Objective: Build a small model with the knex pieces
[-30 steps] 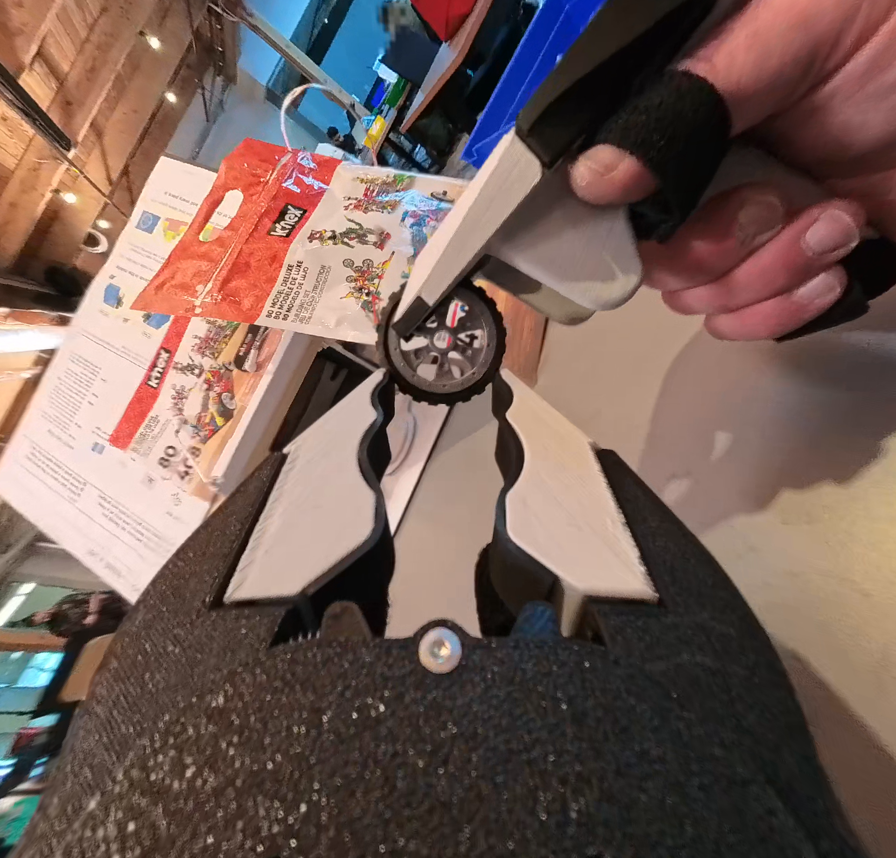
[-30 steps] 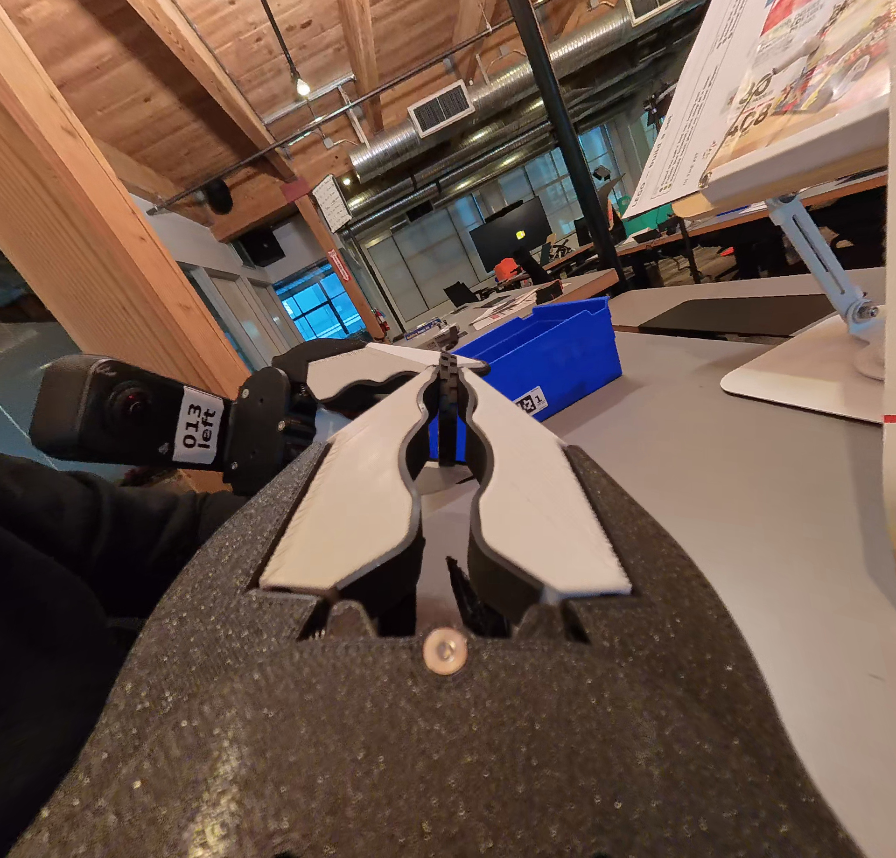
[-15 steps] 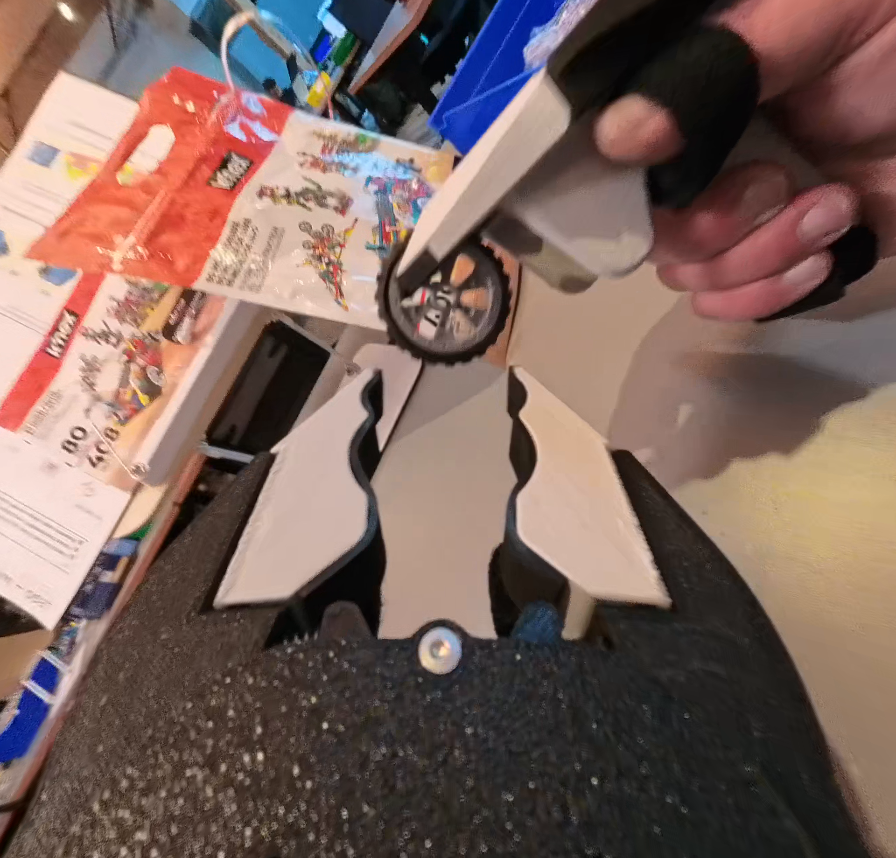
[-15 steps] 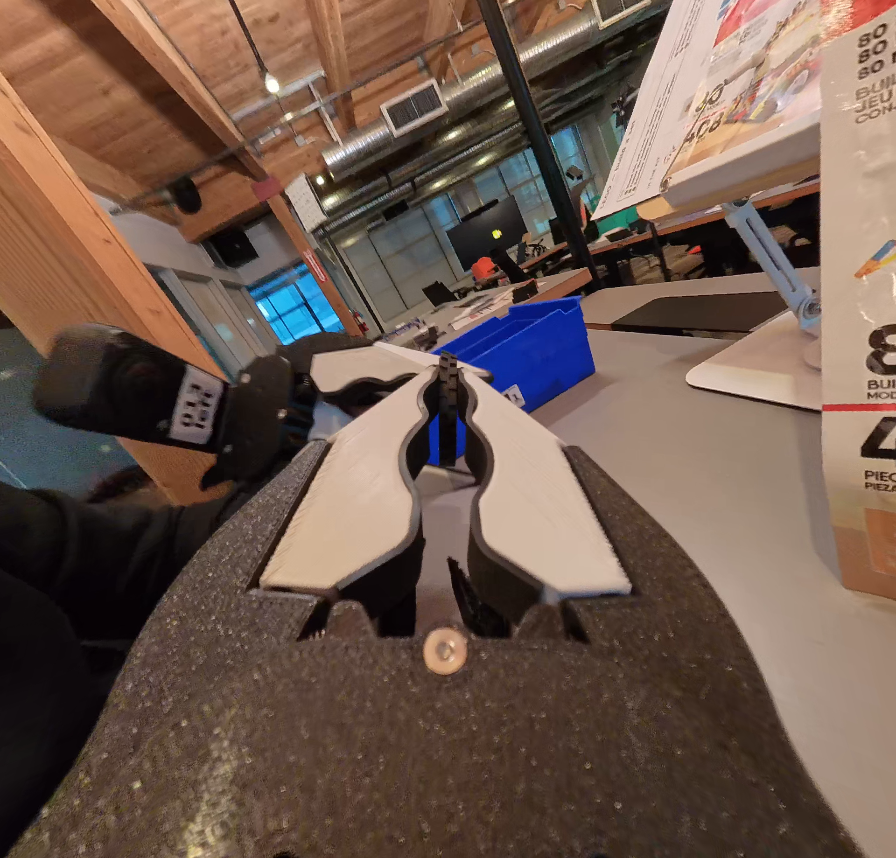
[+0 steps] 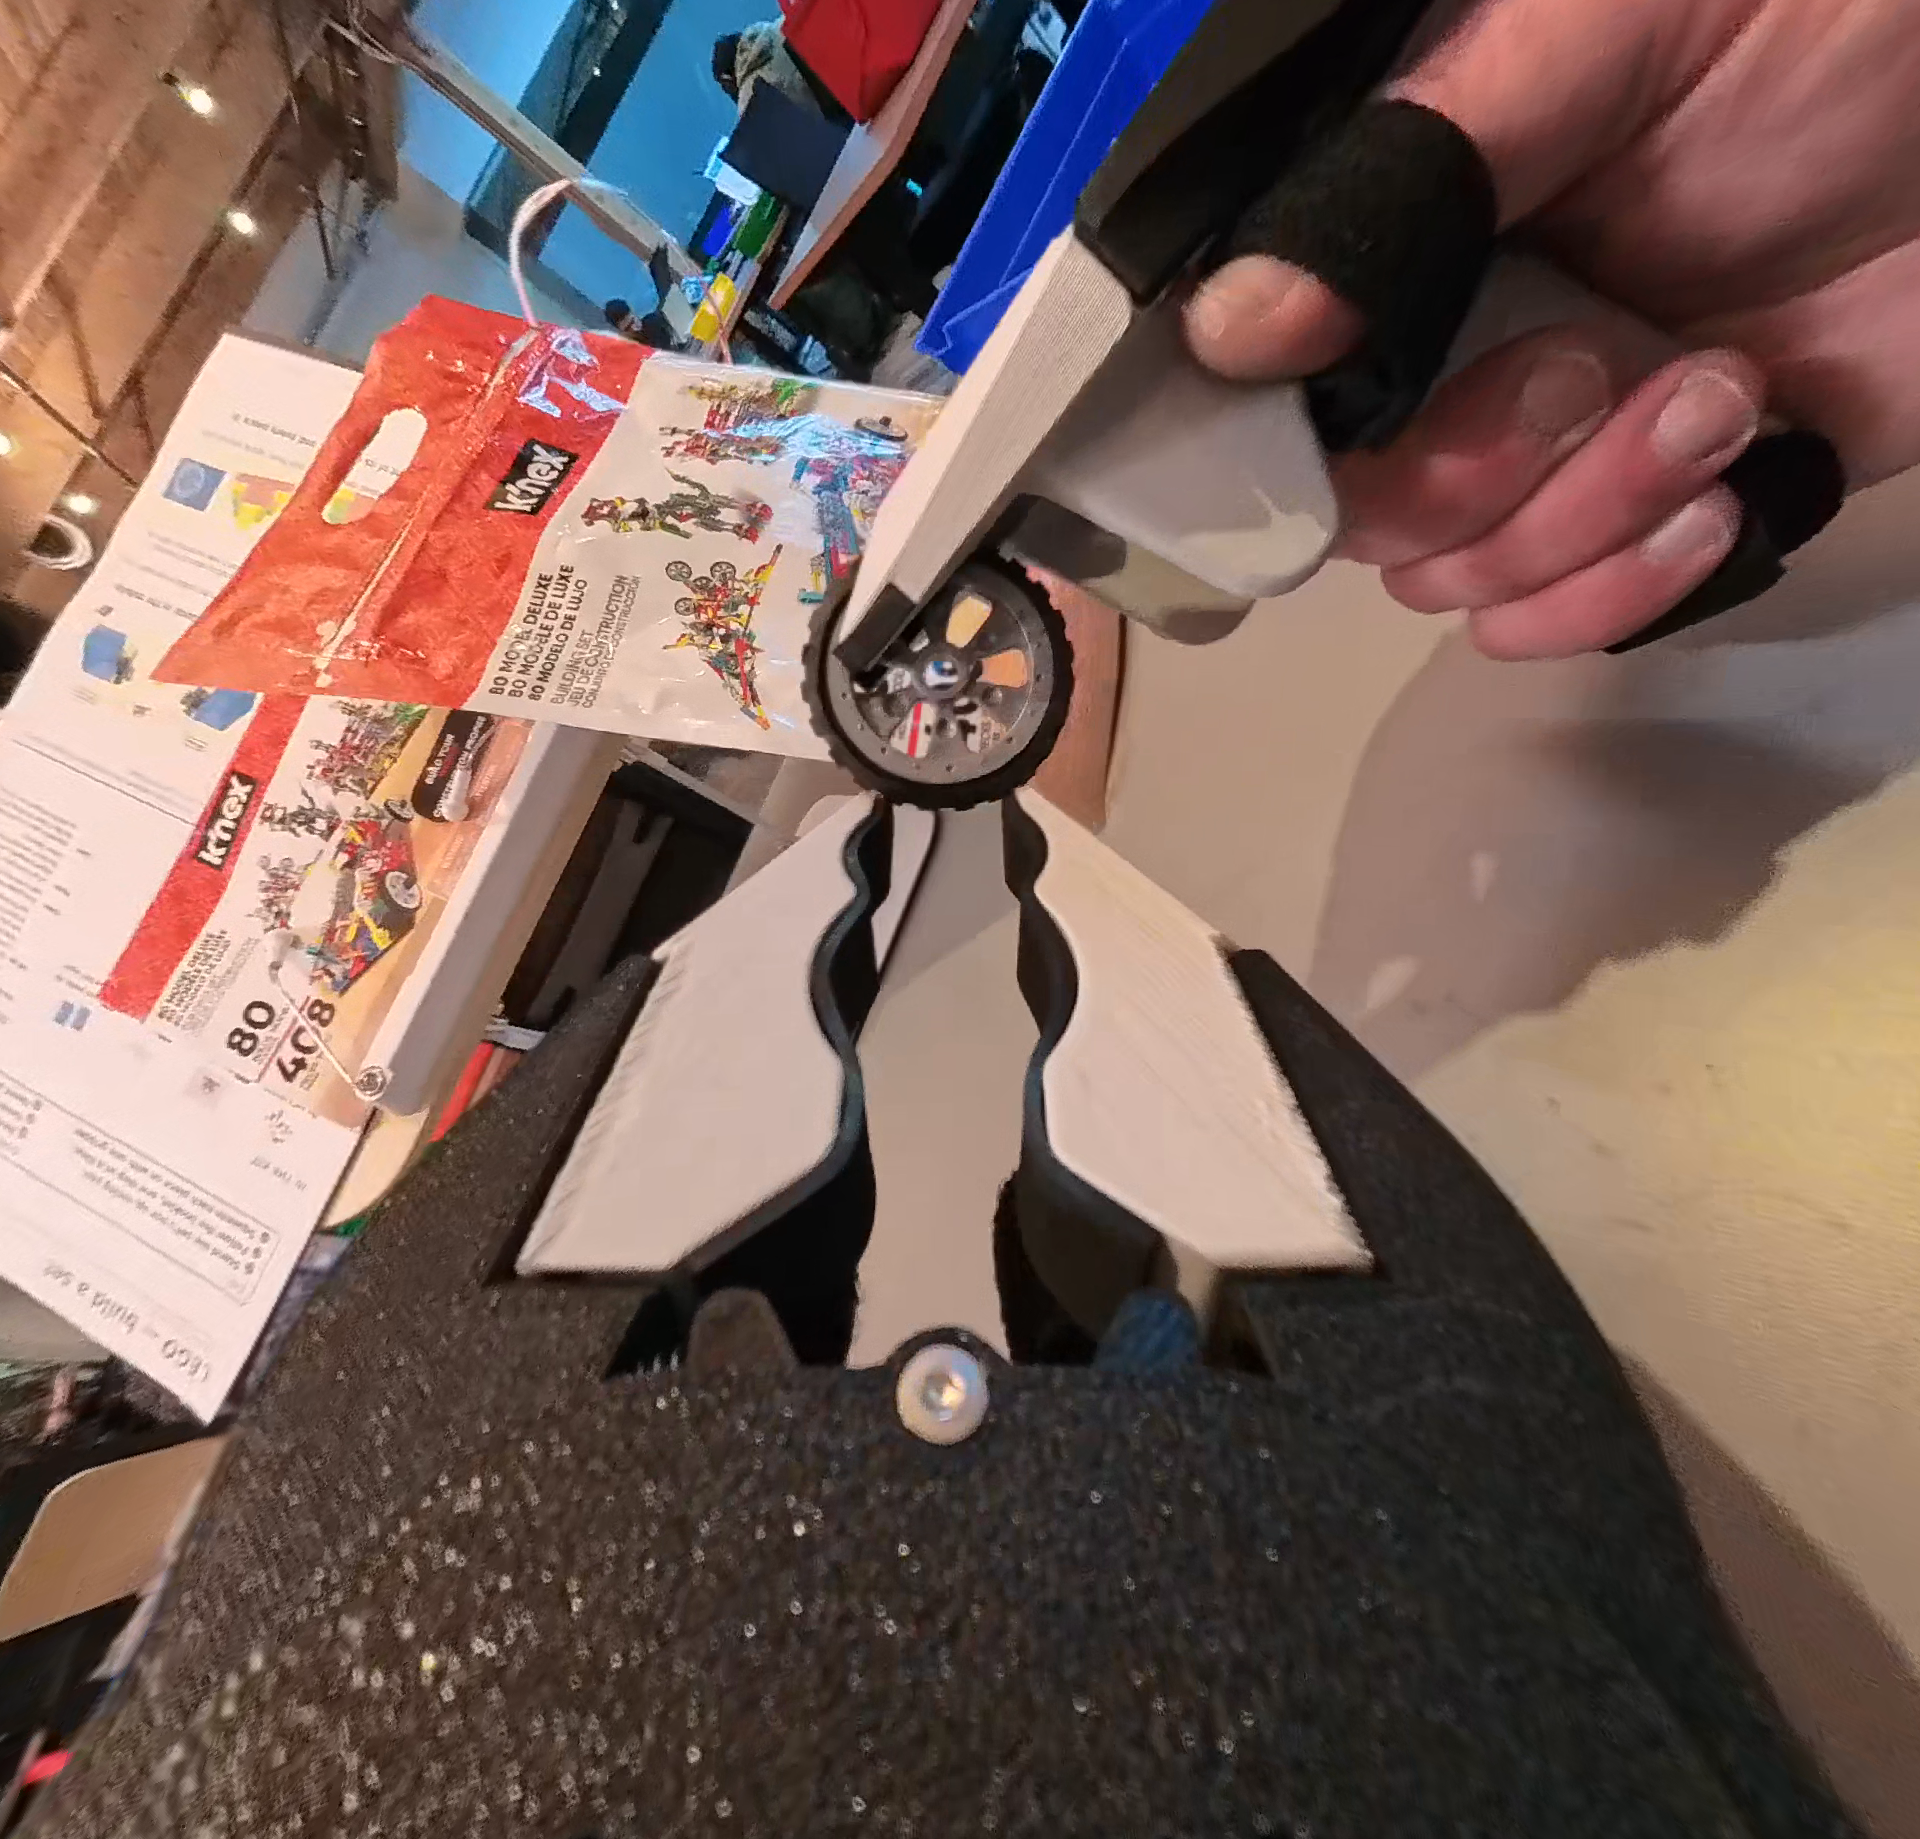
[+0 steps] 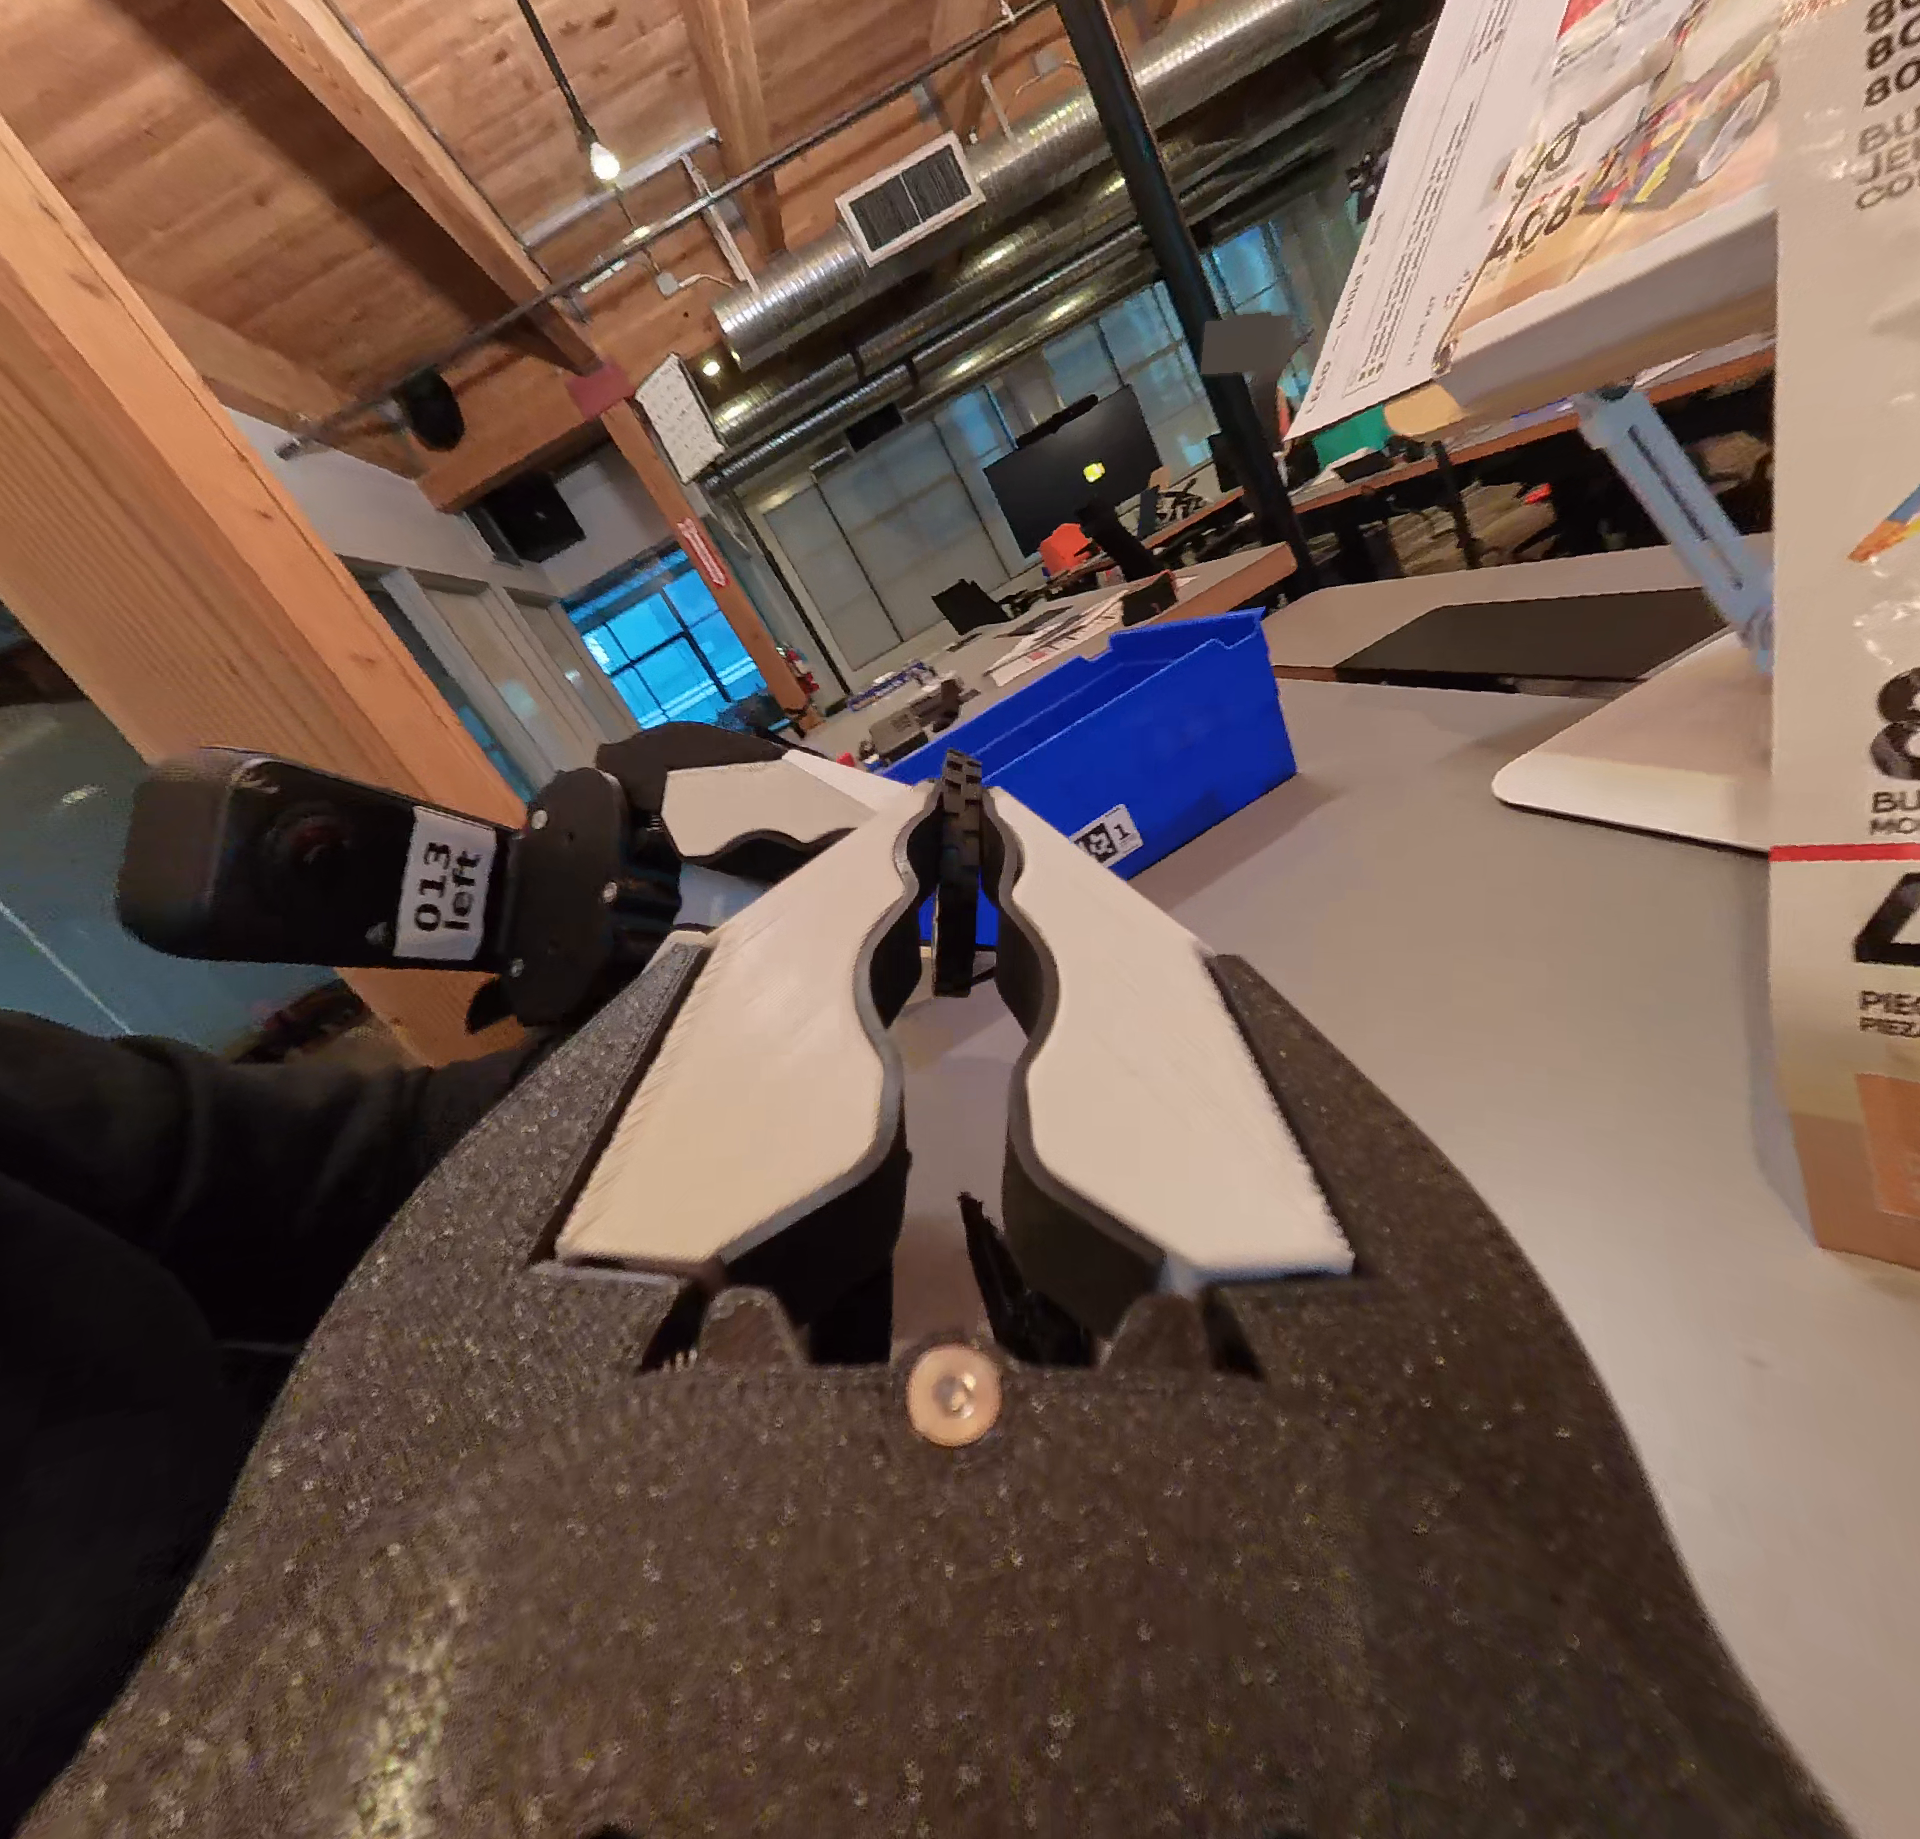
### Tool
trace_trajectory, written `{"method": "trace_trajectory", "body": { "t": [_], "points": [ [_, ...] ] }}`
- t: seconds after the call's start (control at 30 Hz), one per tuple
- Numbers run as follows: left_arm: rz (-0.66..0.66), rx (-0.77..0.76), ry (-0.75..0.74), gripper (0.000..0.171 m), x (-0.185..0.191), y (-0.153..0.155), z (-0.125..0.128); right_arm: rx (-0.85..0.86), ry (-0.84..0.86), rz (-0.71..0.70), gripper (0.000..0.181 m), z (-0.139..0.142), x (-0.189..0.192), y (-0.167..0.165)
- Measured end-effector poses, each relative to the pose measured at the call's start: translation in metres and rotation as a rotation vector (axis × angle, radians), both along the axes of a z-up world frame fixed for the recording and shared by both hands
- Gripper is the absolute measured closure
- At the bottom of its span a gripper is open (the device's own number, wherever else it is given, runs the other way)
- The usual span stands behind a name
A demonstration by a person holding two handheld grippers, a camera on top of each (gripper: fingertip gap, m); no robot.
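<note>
A small toy wheel point(image 5: 940, 698) with a black tyre and a grey hub is held above the grey table point(image 6: 1455, 1062). My right gripper point(image 6: 958, 802) is shut on it; in the right wrist view the wheel point(image 6: 956, 916) shows edge-on between the fingers. In the left wrist view the right gripper's white finger point(image 5: 977, 459) comes in from the upper right, held by a person's hand point(image 5: 1610, 335). My left gripper point(image 5: 945, 818) is open and empty, its tips right under the tyre's lower edge. It also shows in the right wrist view point(image 6: 769, 813), to the left of the wheel.
A blue bin point(image 6: 1132, 750) stands on the table beyond the grippers. A red and white toy-set bag point(image 5: 520, 542) stands upright at the right in the right wrist view point(image 6: 1849, 646). A printed sheet point(image 6: 1558, 179) rests on a white stand point(image 6: 1642, 761) behind it. Left and right tips are no more than a few centimetres apart.
A second ago the left tips straddled the wheel's lower edge; half a second ago there was a gap; now they sit right under the tyre again. The right gripper kept hold of the wheel.
</note>
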State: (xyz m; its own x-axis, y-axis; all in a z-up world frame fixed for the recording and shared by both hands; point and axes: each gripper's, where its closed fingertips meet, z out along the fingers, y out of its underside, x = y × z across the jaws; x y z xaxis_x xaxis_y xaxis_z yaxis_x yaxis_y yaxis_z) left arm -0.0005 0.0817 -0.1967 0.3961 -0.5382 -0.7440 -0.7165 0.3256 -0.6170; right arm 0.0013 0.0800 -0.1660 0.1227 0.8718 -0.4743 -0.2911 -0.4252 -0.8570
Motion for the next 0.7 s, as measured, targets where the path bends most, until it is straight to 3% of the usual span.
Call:
{"method": "trace_trajectory", "body": {
  "t": [0.4,0.53,0.6,0.7],
  "points": [
    [0.143,0.138,0.248,0.171,-0.002,0.007,-0.011,0.058,-0.126,-0.061,0.176,-0.011,-0.008,0.003],
    [0.135,0.046,0.185,0.171,-0.002,0.010,-0.017,0.086,-0.157,-0.090,0.176,-0.013,-0.007,0.005],
    [0.078,-0.033,0.083,0.169,0.001,0.008,-0.018,0.051,-0.125,-0.059,0.176,-0.014,-0.004,0.007],
    [0.040,-0.091,-0.032,0.140,-0.007,0.009,-0.010,0.008,-0.062,-0.014,0.177,-0.005,0.004,0.007]
  ]
}}
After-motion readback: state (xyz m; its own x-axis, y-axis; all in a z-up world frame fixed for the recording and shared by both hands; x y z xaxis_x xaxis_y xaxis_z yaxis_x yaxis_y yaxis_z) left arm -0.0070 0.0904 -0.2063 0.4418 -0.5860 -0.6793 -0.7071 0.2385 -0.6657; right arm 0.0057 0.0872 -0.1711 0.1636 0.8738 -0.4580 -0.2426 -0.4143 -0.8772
